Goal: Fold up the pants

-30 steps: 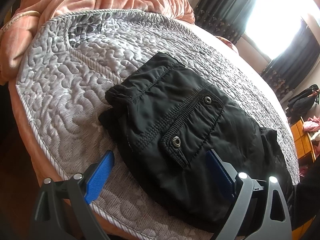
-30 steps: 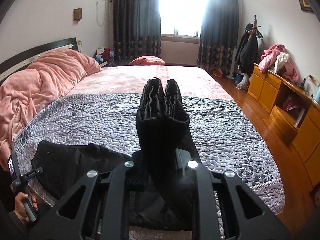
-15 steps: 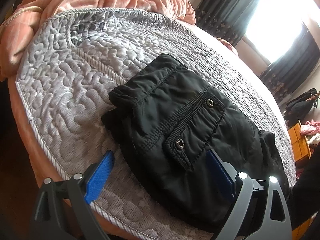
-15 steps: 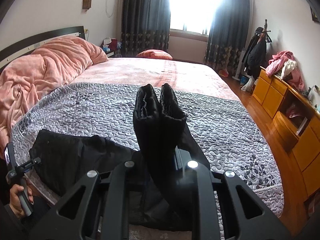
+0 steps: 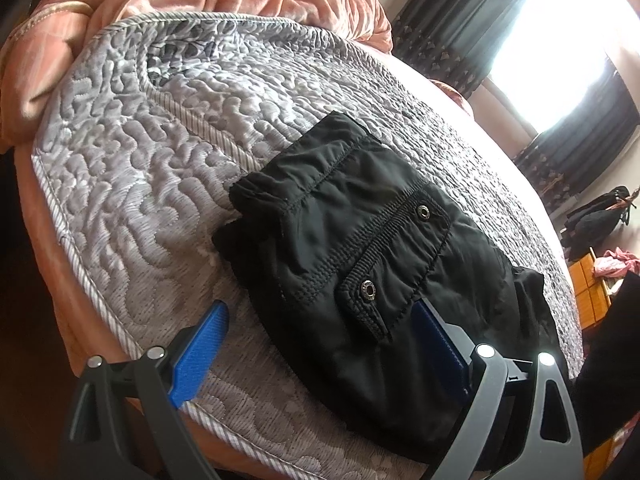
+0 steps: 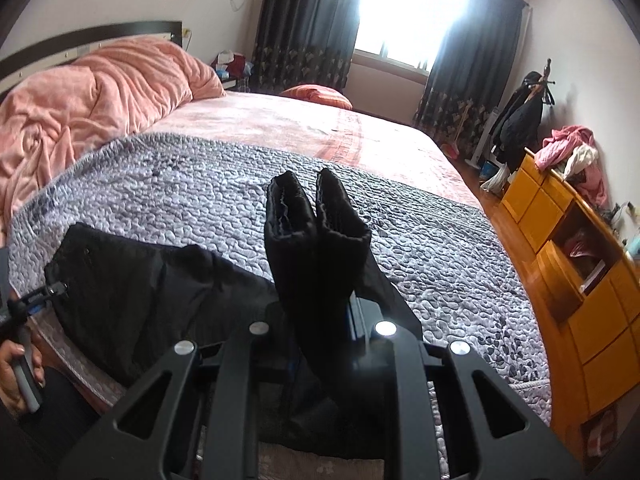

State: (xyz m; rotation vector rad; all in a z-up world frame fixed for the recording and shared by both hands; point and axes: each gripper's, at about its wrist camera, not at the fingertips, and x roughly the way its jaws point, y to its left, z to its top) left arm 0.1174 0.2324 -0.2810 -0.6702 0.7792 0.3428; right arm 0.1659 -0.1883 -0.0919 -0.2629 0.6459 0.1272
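Pants: black nylon pants [image 5: 360, 264] lie on the grey quilted bed cover [image 5: 132, 168], waist end near the bed edge. Left gripper [image 5: 320, 344] hovers at that waist, blue fingers [image 5: 200, 352] spread wide, empty. Right gripper [image 6: 320, 320] is clamped on the two raised leg cuffs [image 6: 316, 220]. Risk: slick fabric may slip from the clamp or land skewed. Beyond the cover: pink blanket [image 6: 92, 96], curtained window [image 6: 404, 12], yellow wooden cabinet [image 6: 580, 272].
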